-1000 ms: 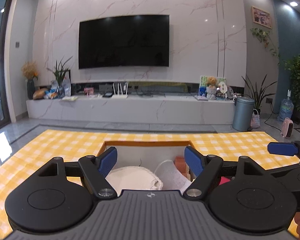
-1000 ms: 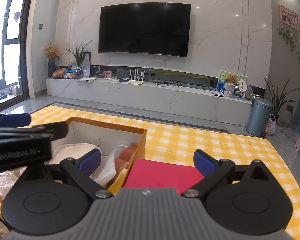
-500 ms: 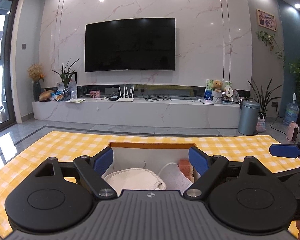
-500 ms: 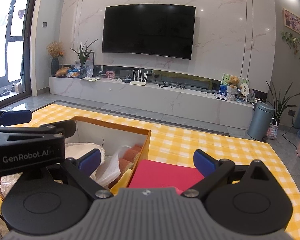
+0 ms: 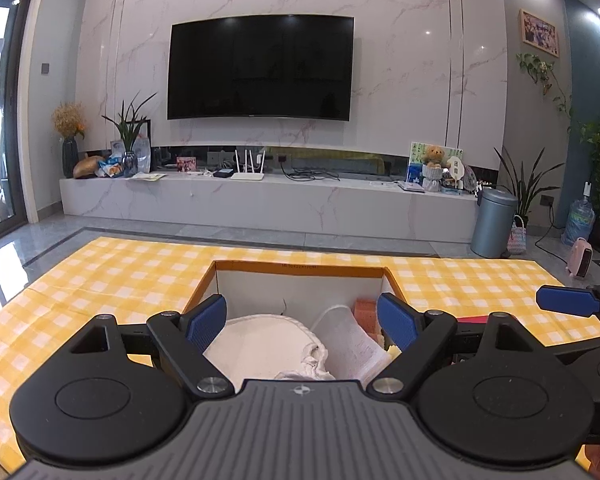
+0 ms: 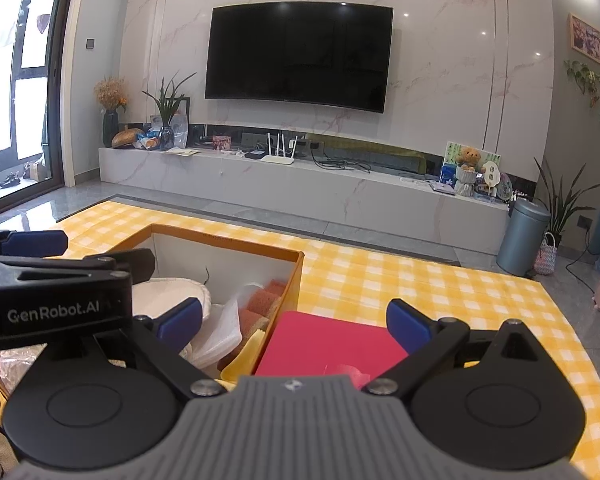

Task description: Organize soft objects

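From the left wrist, the left hand-held gripper (image 5: pixel 302 322) hangs wide open and empty over the box (image 5: pixel 300 270), where a limp white cloth (image 5: pixel 256 344) lies; it looks light and best pinched at a fold, the box walls crowding it. From the right wrist, the right hand-held gripper (image 6: pixel 294 322) gapes empty above a red sheet (image 6: pixel 332 346) on the surface (image 6: pixel 440 292) beside the box, sponges (image 6: pixel 260 304) inside

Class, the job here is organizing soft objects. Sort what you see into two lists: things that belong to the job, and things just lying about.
Belongs to the job:
orange box
white cloth
sponges
plastic bag
red pad
left tongs
right tongs

Just lying about:
television
router
teddy bear
bin
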Action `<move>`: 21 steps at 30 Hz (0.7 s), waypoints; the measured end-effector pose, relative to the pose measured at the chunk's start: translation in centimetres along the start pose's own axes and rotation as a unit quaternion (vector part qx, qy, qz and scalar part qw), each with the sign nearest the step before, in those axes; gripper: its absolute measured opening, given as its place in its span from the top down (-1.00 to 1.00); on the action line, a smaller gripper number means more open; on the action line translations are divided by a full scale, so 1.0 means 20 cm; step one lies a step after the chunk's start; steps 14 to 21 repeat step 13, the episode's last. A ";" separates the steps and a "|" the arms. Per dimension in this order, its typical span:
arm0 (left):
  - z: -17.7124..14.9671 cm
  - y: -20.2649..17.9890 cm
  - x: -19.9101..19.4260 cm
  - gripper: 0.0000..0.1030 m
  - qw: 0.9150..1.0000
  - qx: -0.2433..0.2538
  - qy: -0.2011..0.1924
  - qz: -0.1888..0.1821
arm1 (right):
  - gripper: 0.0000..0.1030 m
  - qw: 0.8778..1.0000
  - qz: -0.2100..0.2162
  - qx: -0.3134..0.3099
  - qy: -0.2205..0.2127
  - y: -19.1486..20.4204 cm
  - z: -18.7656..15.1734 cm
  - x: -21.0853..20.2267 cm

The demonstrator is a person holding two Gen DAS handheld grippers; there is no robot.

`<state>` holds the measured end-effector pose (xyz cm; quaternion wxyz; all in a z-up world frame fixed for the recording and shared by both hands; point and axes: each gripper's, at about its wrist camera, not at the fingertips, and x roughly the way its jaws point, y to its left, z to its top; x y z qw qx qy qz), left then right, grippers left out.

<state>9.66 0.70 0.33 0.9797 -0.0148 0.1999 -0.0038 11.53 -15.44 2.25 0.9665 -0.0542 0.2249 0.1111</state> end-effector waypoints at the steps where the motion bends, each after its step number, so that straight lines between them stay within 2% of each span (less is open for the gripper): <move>1: 0.00 0.00 0.00 -0.94 1.000 0.001 0.002 0.001 | -0.88 1.000 0.000 0.000 0.002 0.00 0.00 0.01; 10: -0.04 0.00 0.03 -0.94 1.000 0.004 0.016 0.008 | -0.88 1.000 0.001 -0.004 0.019 0.01 -0.04 0.06; 21: -0.04 0.00 0.03 -0.94 1.000 0.004 0.017 0.009 | -0.88 1.000 0.001 -0.005 0.021 0.02 -0.05 0.06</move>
